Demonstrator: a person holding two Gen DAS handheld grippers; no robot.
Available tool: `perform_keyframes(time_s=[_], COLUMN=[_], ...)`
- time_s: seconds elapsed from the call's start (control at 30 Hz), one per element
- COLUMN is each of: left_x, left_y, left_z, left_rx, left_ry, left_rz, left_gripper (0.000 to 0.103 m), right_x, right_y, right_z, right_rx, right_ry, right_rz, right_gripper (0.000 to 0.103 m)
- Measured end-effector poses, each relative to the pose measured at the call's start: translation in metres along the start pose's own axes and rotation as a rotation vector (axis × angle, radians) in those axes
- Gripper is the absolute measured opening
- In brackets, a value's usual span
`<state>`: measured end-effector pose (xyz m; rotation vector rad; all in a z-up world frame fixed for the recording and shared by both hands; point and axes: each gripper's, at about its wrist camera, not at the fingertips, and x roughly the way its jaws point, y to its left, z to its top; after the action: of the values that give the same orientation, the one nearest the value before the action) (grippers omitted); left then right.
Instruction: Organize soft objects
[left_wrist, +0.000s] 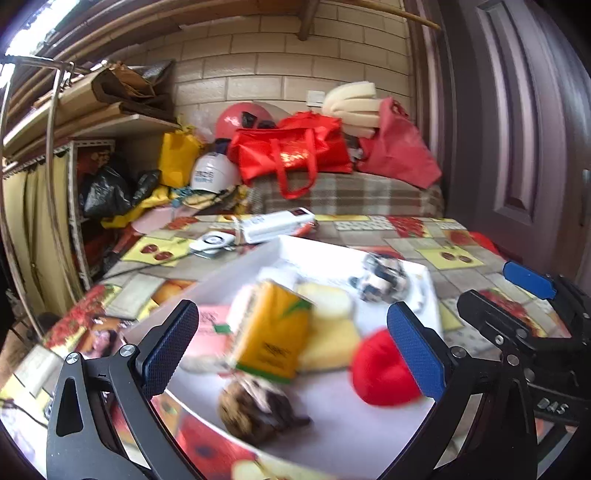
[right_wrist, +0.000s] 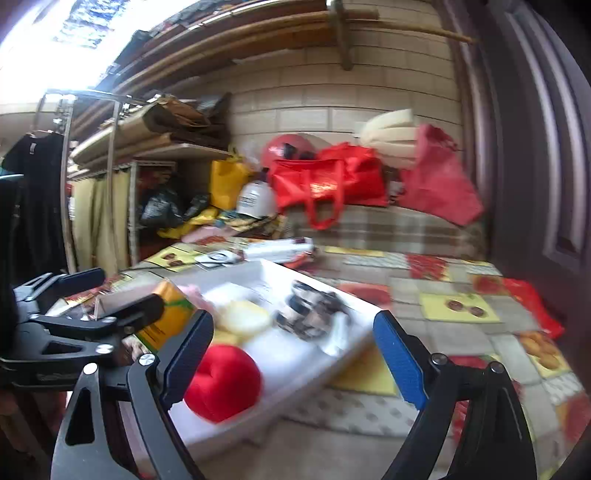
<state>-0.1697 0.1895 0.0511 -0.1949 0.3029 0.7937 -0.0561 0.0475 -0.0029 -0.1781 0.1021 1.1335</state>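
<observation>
Above white tray (left_wrist: 369, 443), left hand-held gripper (left_wrist: 295, 343) spread

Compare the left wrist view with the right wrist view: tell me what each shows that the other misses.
Left wrist only: a brown furry soft toy at the near edge of the white tray, and a pink packet.

Right wrist only: dark clothing hanging on a metal rack.

Both: the round red plush, orange tissue pack, yellow sponges, and both claws, left claw and right claw, open and empty.

One white tray (left_wrist: 229, 273) holds six soft objects (one red plush (left_wrist: 384, 373)).
</observation>
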Motion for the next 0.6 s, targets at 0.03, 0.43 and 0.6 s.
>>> perform_keyframes(time_s=[0.03, 0.43, 0.6], left_x=[-0.005, -0.033, -0.037], left_y=[-0.003, -0.04, -0.04], left_z=[-0.002, -0.019, -0.024], left_rx=[-0.006, 0.1, 0.053], left_ry=[0.009, 0.092, 0.147], left_rz=[-0.019, 0.05, 0.033], left_gripper=[0.103, 0.103, 0.103], right_x=[-0.004, -0.083, -0.101], right_y=[-0.003, -0.064, -0.068], right_z=[-0.002, -0.017, -0.025], right_rx=[0.003, 0.207, 0.234], right_ry=[0.011, -0.028, 0.002], right_rz=[-0.007, -0.098, -0.109], right_gripper=[0.089, 0.089, 0.089])
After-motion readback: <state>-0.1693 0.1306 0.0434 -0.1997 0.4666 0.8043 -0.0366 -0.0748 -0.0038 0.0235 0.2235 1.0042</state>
